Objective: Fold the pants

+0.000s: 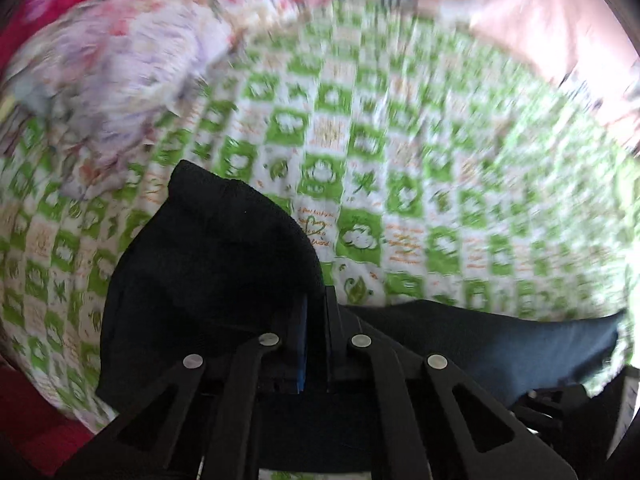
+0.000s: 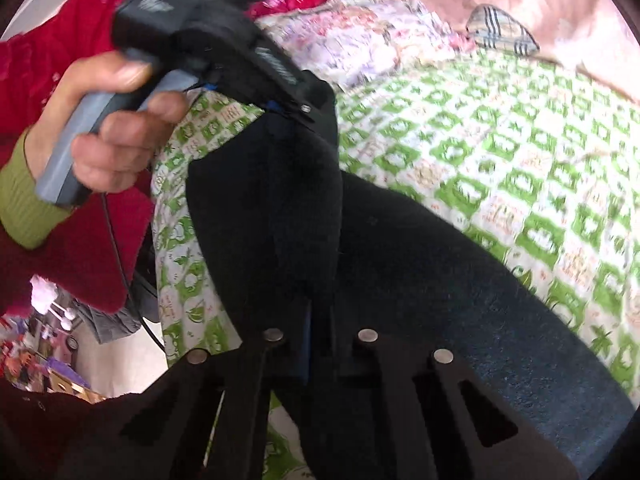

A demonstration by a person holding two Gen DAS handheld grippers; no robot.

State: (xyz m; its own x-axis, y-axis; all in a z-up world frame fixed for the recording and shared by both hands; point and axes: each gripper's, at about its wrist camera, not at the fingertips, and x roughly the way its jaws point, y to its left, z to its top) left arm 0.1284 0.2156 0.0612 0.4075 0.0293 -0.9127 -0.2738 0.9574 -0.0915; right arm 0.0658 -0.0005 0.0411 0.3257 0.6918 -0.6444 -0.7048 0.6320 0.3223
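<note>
The dark pants (image 1: 208, 264) hang from my left gripper (image 1: 316, 300), which is shut on their edge above the green-and-white checked bedspread (image 1: 400, 160). In the right wrist view the pants (image 2: 420, 248) stretch from my right gripper (image 2: 320, 312), shut on the cloth, up to the left gripper (image 2: 298, 114), held in a hand at upper left and also shut on the cloth. The lower part of the pants lies on the bedspread (image 2: 500, 140). Both views are blurred by motion.
A floral quilt (image 1: 120, 60) lies bunched at the far left of the bed, also in the right wrist view (image 2: 360, 36). A plaid cloth (image 2: 500, 32) and a pink sheet (image 2: 560, 4) lie at the far side. The person's red sleeve (image 2: 80, 240) and cluttered floor (image 2: 48, 352) are at left.
</note>
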